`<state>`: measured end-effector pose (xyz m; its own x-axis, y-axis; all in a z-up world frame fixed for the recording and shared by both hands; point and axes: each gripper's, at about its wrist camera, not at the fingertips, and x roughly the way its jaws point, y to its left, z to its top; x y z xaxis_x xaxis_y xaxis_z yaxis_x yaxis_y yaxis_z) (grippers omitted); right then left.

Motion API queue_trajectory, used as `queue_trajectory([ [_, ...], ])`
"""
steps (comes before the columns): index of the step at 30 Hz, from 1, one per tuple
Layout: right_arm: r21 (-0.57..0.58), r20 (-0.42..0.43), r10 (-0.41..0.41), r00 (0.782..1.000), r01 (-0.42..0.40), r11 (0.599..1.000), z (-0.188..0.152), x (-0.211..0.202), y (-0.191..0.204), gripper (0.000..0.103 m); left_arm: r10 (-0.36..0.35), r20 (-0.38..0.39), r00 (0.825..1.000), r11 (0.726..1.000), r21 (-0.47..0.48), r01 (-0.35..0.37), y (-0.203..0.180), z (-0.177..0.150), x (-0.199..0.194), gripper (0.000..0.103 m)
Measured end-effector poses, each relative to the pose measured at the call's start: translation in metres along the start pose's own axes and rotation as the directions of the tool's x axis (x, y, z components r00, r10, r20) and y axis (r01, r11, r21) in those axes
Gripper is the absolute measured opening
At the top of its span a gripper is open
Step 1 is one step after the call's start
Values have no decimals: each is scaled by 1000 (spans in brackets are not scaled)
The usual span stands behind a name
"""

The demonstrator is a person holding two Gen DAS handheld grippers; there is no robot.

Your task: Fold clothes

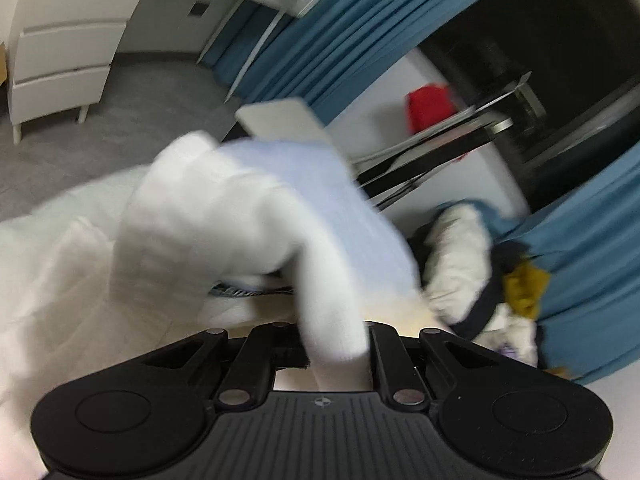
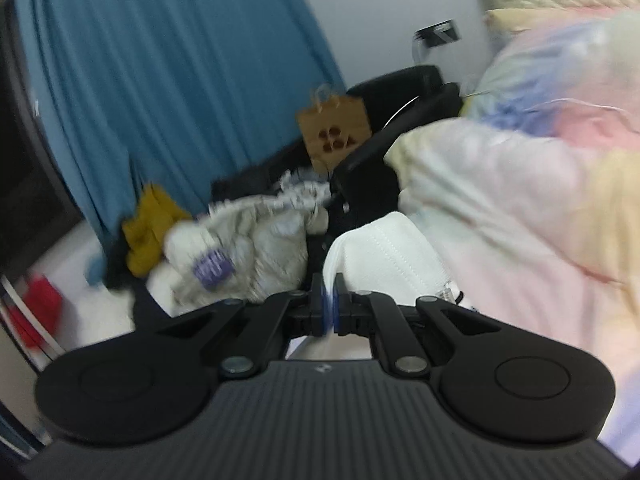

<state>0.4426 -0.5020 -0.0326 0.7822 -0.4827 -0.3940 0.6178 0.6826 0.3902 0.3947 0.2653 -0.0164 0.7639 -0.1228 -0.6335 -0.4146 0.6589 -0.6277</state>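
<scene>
While both views are smeared by motion, a white garment (image 1: 224, 216) is seen to be gripped by both tongs. In the left wrist view, a narrow fold of it runs down between the fingers of the left tongs (image 1: 336, 354), which are closed onto it with only the cloth's thickness between them; the rest of the cloth bulges up toward 11 o'clock and fills the middle of the picture. In the right wrist view, the right tongs (image 2: 330, 308) are pinched almost fully together on a stitched edge of the same white garment (image 2: 384, 260), which rises toward 1 o'clock. A pastel quilt (image 2: 532, 200) is seen at 2 o'clock, touching the garment. A heap of clothes (image 2: 240, 240) lies at 10 o'clock before a blue curtain (image 2: 160, 80), and a brown paper bag (image 2: 334, 132) stands at 12 o'clock against a black chair (image 2: 400, 92).
</scene>
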Motion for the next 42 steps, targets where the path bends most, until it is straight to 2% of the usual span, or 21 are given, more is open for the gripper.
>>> queue_trajectory([
  [3,-104,-38,-22,999,18,994,-26,50,15,6,64,-32,997,997,39,-63,-4,4,51,12],
  [5,-110,-65,-32,997,25,994,-40,69,15,6,99,-55,994,993,70,-95,-8,7,74,13],
  [8,-108,-79,-8,997,-1,994,-44,78,11,9,104,-85,991,992,82,-97,-10,14,84,14],
  [12,-80,-125,59,990,-70,994,-39,77,2,18,59,-94,994,994,99,-50,-8,14,78,23],
  [14,-38,-163,107,981,-115,993,-30,66,-7,24,7,-82,997,995,100,1,-1,10,62,32],
  [16,1,-166,148,975,-149,989,-22,47,-17,39,-47,-59,997,993,105,53,5,2,40,43],
  [17,9,-156,164,974,-165,986,-18,34,-22,43,-72,-38,997,990,119,76,9,-5,20,47],
  [19,10,-114,191,975,-191,982,-13,3,-33,62,-116,5,993,982,151,114,15,-19,-15,59],
  [21,23,-88,209,974,-208,978,-11,-25,-47,69,-150,55,987,975,171,139,21,-36,-46,66],
  [22,40,-90,215,972,-212,976,-12,-39,-56,69,-147,66,987,978,159,135,26,-50,-61,73],
  [25,132,-137,230,964,-212,968,-23,-72,-87,69,-151,79,985,985,102,142,48,-88,-98,78],
  [28,239,-218,225,950,-172,956,-41,-96,-120,69,-126,52,991,991,-35,128,84,-118,-111,81],
  [30,303,-251,231,940,-151,941,-56,-108,-138,69,-66,-35,997,988,-139,60,102,-128,-106,81],
  [32,386,-296,274,915,-148,911,-73,-110,-150,69,-67,-78,995,975,-215,49,117,-135,-101,81],
  [35,460,-386,296,873,-96,883,-99,-97,-157,68,-111,-73,991,960,-265,88,126,-132,-89,82],
  [37,502,-380,333,863,-109,858,-108,-86,-160,68,-142,-55,988,947,-298,119,128,-131,-81,82],
  [40,521,-339,362,868,-147,841,-113,-65,-161,67,-168,-15,986,935,-320,154,129,-124,-67,81],
  [41,512,-320,354,879,-154,845,-112,-60,-159,66,-175,-2,985,931,-324,165,129,-120,-62,80],
  [42,508,-297,345,890,-159,847,-110,-54,-158,67,-177,11,984,927,-334,170,130,-114,-54,72],
])
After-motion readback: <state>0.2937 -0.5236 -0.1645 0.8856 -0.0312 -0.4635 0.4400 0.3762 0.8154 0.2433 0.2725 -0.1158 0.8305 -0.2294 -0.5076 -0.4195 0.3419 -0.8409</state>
